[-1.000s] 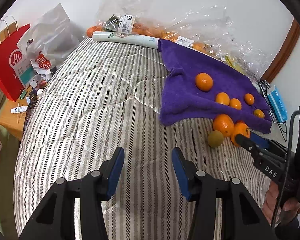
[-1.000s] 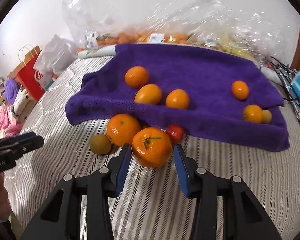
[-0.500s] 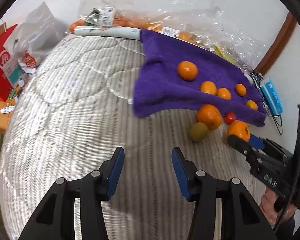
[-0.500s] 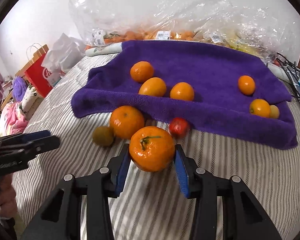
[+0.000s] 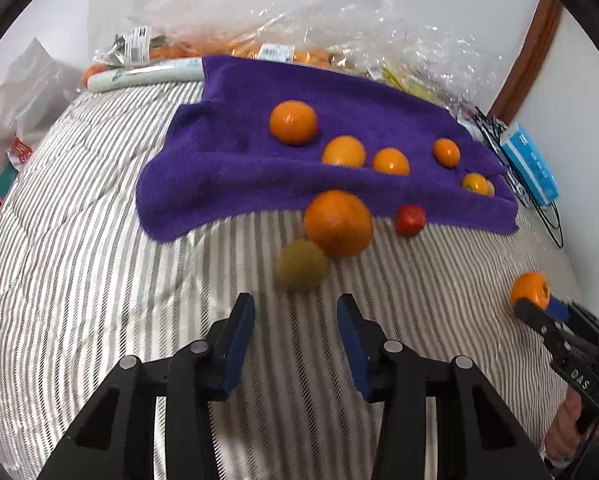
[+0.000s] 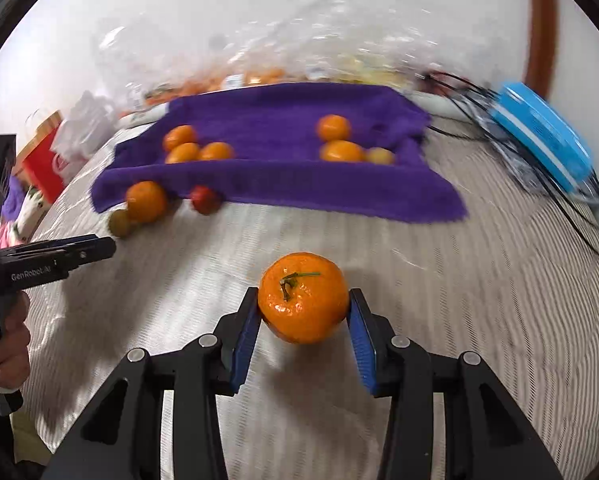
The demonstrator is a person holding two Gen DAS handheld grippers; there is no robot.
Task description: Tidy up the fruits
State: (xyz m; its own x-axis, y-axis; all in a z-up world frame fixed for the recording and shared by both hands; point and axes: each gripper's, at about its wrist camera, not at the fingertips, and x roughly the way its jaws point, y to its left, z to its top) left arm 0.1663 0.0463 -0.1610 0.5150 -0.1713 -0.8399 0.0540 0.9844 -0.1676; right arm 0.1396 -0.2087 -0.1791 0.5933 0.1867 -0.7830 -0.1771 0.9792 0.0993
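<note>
Kiwi (image 5: 300, 265) just beyond left gripper (image 5: 295, 316), dead ahead, jaws apart and just narrowed on nothing; right gripper (image 6: 303, 314) clamped on mandarin (image 6: 302, 302)

We're looking at a home bedroom, it seems: a striped quilted mattress (image 5: 99, 280) is filling the view, a purple towel (image 5: 239, 168) is lying across it, shopping bags (image 5: 7, 128) are crowding the bedside, a wooden door frame (image 5: 527, 52) is edging the wall.
</note>
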